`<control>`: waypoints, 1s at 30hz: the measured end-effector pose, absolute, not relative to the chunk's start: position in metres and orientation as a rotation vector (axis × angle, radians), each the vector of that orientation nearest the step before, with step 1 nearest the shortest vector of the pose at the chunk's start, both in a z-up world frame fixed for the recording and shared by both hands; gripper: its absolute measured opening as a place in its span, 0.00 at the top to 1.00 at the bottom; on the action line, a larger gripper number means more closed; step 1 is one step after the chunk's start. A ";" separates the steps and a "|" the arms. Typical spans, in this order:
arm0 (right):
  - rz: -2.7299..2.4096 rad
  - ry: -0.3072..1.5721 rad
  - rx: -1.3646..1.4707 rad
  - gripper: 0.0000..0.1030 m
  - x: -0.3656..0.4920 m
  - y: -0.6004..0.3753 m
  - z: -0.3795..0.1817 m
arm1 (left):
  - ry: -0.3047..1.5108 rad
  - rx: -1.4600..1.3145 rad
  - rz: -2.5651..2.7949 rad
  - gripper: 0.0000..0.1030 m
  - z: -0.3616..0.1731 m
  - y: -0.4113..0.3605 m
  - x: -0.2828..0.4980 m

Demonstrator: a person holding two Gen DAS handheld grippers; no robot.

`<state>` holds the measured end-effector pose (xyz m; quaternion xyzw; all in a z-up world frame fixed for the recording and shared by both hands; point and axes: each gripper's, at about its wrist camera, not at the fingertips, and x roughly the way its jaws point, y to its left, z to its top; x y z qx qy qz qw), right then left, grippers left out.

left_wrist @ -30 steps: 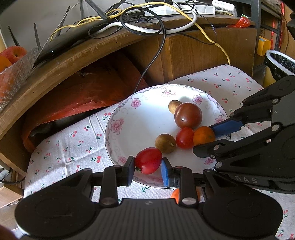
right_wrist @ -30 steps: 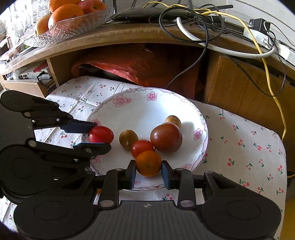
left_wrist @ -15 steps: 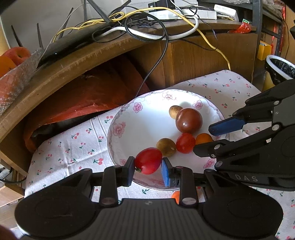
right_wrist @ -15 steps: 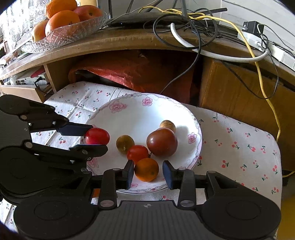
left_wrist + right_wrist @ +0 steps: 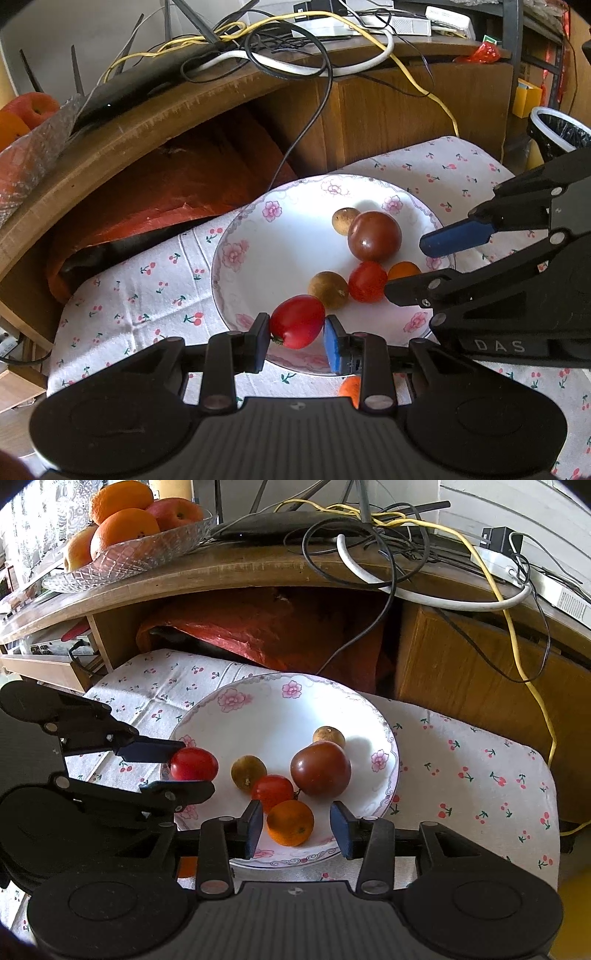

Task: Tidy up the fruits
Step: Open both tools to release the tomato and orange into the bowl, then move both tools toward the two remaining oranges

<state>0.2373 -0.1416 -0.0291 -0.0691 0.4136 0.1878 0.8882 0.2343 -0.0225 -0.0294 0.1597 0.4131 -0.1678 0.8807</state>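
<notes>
While my left gripper (image 5: 297, 328) clenches red tomato (image 5: 297, 322), five fruits sit on plate (image 5: 258, 716); my right gripper (image 5: 297, 825), since released, straddles orange (image 5: 290, 822).

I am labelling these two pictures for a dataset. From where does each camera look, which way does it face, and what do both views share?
Left wrist: sits on the left gripper, looks forward along the fingers that clamp a red tomato above the floral plate; the right gripper shows at the right.
Right wrist: sits on the right gripper, open around a small orange; the left gripper shows at the left.
Shared: plate, both grippers, dark tomato, wooden desk.
</notes>
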 end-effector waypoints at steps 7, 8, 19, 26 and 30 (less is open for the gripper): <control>0.388 0.861 -0.145 0.63 0.237 -0.142 -0.029 | 0.868 0.334 -0.349 0.59 -0.032 -0.023 0.234; 0.387 0.860 -0.144 0.63 0.237 -0.142 -0.029 | 0.868 0.334 -0.349 0.59 -0.032 -0.023 0.234; 0.384 0.846 -0.136 0.62 0.230 -0.143 -0.021 | 0.852 0.329 -0.350 0.57 -0.024 -0.021 0.228; 0.388 0.828 -0.127 0.62 0.216 -0.144 -0.011 | 0.833 0.300 -0.350 0.55 -0.010 -0.015 0.213; 0.391 0.821 -0.116 0.62 0.205 -0.146 -0.005 | 0.827 0.296 -0.364 0.54 -0.003 -0.014 0.199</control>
